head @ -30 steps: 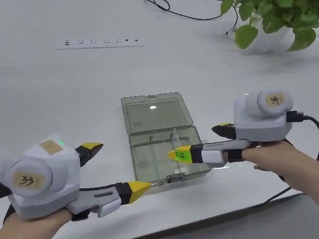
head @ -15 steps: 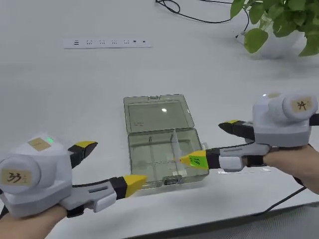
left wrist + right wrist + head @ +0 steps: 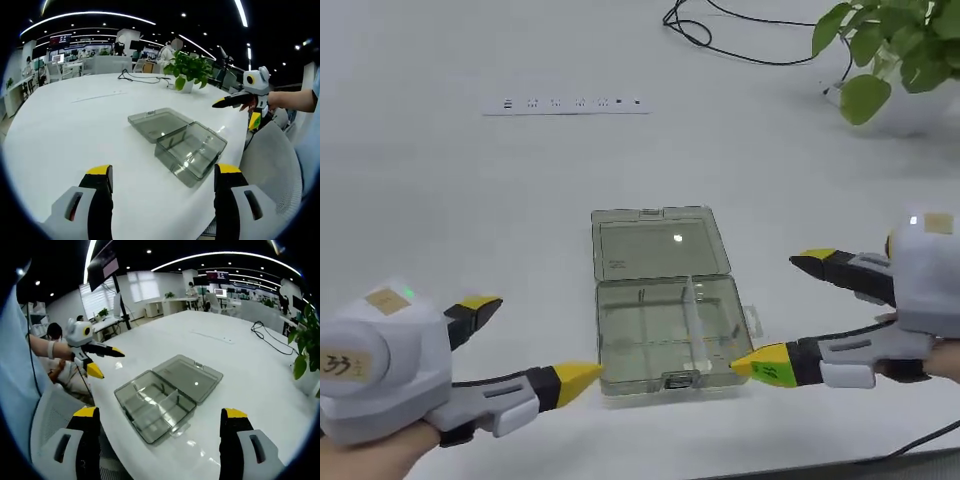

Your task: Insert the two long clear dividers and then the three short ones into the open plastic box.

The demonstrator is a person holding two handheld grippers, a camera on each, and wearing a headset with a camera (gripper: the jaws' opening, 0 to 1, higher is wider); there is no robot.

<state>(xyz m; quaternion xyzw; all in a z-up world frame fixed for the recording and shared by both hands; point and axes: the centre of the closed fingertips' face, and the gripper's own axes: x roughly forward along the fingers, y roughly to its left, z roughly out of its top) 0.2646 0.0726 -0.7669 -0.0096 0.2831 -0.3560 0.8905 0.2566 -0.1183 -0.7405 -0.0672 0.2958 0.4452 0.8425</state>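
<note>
Flanking the box: we are holding a gripper on each side of the open plastic box (image 3: 630, 315), low over the white table (image 3: 440, 200).
Left gripper (image 3: 538, 338): we are holding it with the yellow-tipped jaws spread wide and gripping nothing; it is hanging just left of the box, apart from it.
Right gripper (image 3: 772, 311): its jaws are likewise gaping wide and carrying nothing; the lower tip is hovering close to the box's front right corner, and we cannot tell whether it is touching.
Box: it is sitting near the table's front edge, its lid (image 3: 660, 240) lying flat behind the base.
Dividers: clear dividers (image 3: 691, 318) are standing upright inside the base, one running front to back; we cannot tell their number.
Left gripper view: the box (image 3: 190, 150) is lying ahead between the jaws, with the right gripper (image 3: 235, 116) reaching in beyond it.
Right gripper view: the box (image 3: 150, 405) is lying ahead, the left gripper (image 3: 109, 365) beyond.
Background: a power strip (image 3: 565, 103), a black cable (image 3: 740, 35) and a leafy plant (image 3: 890, 45) are sitting at the far side.
</note>
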